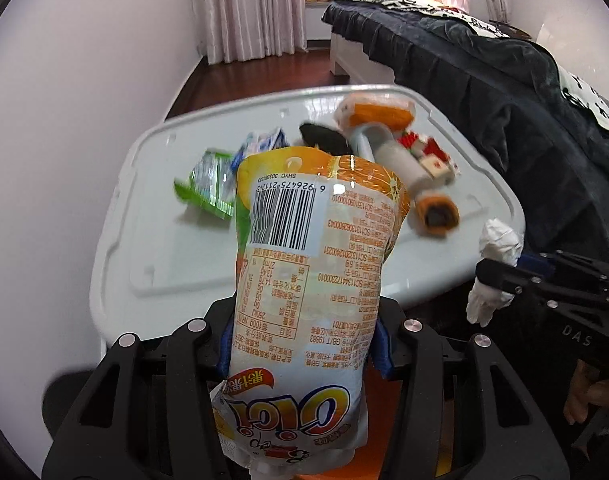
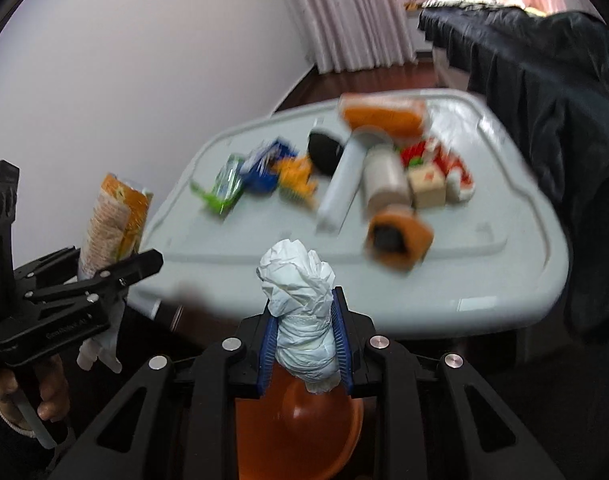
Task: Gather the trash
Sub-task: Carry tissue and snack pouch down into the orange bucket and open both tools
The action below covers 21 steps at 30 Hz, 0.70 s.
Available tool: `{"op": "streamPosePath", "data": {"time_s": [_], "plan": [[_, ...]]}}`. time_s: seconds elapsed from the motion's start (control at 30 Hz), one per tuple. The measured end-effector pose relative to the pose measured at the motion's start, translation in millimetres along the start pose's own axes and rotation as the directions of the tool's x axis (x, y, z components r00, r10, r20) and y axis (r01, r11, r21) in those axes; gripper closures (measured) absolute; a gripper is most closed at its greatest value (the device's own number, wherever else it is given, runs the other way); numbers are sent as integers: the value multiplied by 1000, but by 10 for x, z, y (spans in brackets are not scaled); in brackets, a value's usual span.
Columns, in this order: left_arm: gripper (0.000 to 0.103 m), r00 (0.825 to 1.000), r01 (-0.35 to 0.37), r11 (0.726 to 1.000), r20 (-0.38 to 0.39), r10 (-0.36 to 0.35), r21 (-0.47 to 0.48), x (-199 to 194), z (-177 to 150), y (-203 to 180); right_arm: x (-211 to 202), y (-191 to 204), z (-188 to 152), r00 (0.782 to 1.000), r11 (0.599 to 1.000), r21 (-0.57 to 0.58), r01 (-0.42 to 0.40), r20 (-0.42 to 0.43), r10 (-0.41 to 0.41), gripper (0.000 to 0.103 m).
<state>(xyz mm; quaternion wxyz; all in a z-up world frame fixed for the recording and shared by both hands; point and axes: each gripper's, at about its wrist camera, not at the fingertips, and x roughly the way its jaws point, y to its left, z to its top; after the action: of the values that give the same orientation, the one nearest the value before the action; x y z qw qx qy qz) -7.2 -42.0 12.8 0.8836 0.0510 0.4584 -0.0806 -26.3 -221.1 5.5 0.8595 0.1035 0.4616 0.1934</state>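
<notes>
Left wrist view shows my left gripper (image 1: pixel 304 344) clenched on a juice pouch (image 1: pixel 304 280); my right gripper (image 2: pixel 304 344) grips a crumpled tissue (image 2: pixel 300 320). Both hang over what looks like an orange bin (image 2: pixel 304 440). Wrappers (image 2: pixel 224 180) remain on the table (image 2: pixel 504 280).

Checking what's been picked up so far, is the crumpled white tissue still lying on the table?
No, the crumpled white tissue is clamped in the right gripper, held short of the table.

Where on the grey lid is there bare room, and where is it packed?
The grey lid is bare along its near edge, in front of the orange-capped roller, and at its left end beside the green wrapper. The far middle is crowded with wrappers, rollers and blocks.
</notes>
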Motion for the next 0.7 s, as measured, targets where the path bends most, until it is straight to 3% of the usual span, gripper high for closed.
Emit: {"op": "streamPosePath", "data": {"time_s": [0.1, 0.2, 0.33, 0.53, 0.6, 0.63, 0.67, 0.7], "plan": [[54, 999, 14, 1000, -50, -15, -23, 8, -315, 36, 11, 142, -250, 998, 999, -45, 1, -60, -4, 77], [54, 987, 30, 998, -154, -37, -50, 249, -644, 19, 120, 222, -457, 991, 997, -76, -1, -135, -10, 77], [54, 940, 71, 992, -326, -100, -100, 688, -971, -27, 348, 248, -598, 972, 996, -87, 5, -233, -25, 77], [52, 906, 77, 988, -403, -127, -136, 936, -1031, 39, 669, 204, -650, 940, 996, -91, 12, -337, -42, 77], [48, 894, 76, 987, -429, -131, -143, 1018, -1043, 40, 750, 206, -662, 930, 996, -92, 5, -367, -39, 72], [44, 887, 62, 987, -445, -123, -148, 1059, -1055, 54, 791, 202, -658, 925, 996, -92, 6, -377, -41, 64], [43, 882, 52, 987, -456, -116, -150, 1084, -1065, 64, 825, 193, -647, 923, 996, -91, 14, -382, -48, 48], [40, 876, 44, 987, -469, -114, -157, 1113, -1082, 78, 822, 188, -644, 925, 996, -90, 19, -378, -52, 44]]}}
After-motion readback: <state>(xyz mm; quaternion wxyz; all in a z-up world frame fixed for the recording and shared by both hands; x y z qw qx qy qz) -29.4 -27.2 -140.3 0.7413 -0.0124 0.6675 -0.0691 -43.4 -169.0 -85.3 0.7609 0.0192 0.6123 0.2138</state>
